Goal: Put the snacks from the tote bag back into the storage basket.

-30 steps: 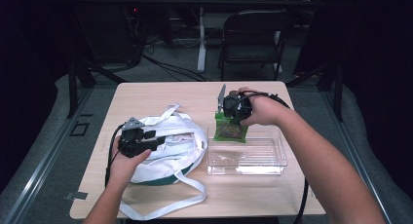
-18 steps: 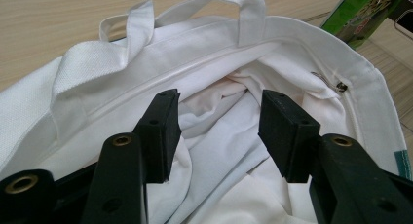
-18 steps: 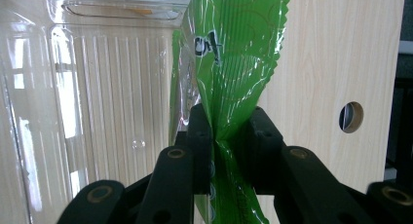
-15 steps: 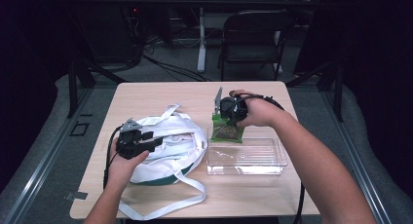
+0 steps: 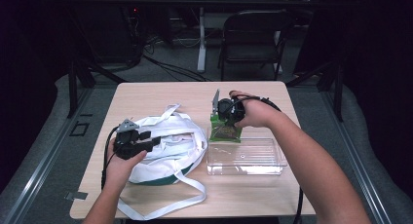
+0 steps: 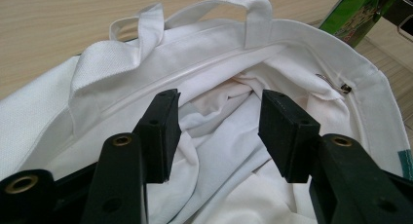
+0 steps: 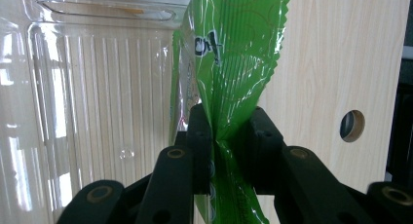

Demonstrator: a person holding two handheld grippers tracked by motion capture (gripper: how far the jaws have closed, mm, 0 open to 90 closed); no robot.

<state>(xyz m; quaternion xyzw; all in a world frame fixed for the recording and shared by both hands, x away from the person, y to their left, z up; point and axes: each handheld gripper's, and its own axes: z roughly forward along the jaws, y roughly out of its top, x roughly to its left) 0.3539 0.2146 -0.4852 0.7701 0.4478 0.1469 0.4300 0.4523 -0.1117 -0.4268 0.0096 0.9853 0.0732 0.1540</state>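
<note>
- Clamping the right gripper [image 5: 225,118] on the green snack packet [image 5: 225,131], fingers [image 7: 199,136] pressed together on the packet's crimped edge.
- Holding the green snack packet upright, lower end lying at the far left corner of the clear plastic tray [image 5: 272,158], just beside the white tote bag [image 5: 168,146].
- Showing, in the right gripper view, the green snack packet [image 7: 234,63] rising between the two fingers, with the clear plastic tray [image 7: 87,112] on one side and bare worktop [image 7: 331,63] on the other.
- Resting the left gripper [image 5: 157,142] over the near left part of the white tote bag, on the side away from the clear plastic tray.
- Keeping the left fingers [image 6: 160,131] apart, nothing held between them, tips poised in the open mouth of the white tote bag [image 6: 219,117].
- Lying crumpled and open on the worktop [image 5: 160,95], the white tote bag spreading its straps [image 5: 160,207] toward the near edge, away from the clear plastic tray.
- Sitting flat on the worktop, the clear plastic tray touching or nearly touching the right side of the white tote bag; exact contact not determinable.
- Standing beyond the worktop, behind the clear plastic tray, a dark folding chair [image 5: 253,39].
</note>
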